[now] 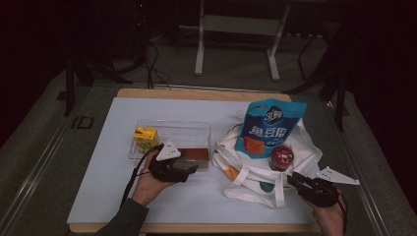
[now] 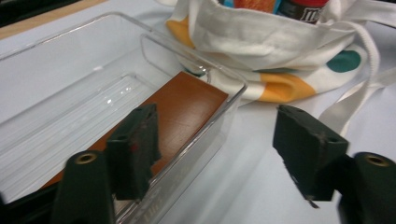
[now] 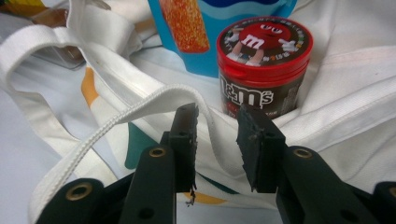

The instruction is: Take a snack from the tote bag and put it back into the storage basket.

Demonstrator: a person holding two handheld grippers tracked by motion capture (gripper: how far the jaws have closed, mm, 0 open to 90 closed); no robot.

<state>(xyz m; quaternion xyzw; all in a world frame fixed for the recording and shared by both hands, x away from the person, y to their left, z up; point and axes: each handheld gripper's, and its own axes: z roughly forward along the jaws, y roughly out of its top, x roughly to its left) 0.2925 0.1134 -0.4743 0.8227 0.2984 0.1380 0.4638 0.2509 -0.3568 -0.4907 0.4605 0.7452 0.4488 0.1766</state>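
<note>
A clear plastic box [image 1: 172, 129] holds a yellow juice carton [image 1: 145, 137] and a flat brown slab [image 1: 196, 155]. My left gripper [image 1: 192, 168] stands open at the box's near right corner. In the left gripper view [image 2: 222, 149] one jaw hangs inside over the brown slab [image 2: 187, 107], the other outside, with the box wall [image 2: 205, 135] between them. A white tote bag [image 1: 246, 172] with coloured dots holds a blue snack pouch [image 1: 268, 128] and a red-lidded M&M's can [image 1: 281, 158]. My right gripper [image 3: 219, 135] is open at the bag's hem [image 3: 154, 100], just below the can [image 3: 264, 65].
A white sheet [image 1: 108, 187] covers the wooden table [image 1: 196, 93]. The bag's straps [image 1: 279, 194] trail toward the front edge. Behind the table stand a white metal frame [image 1: 199, 54] and dark cables on the floor.
</note>
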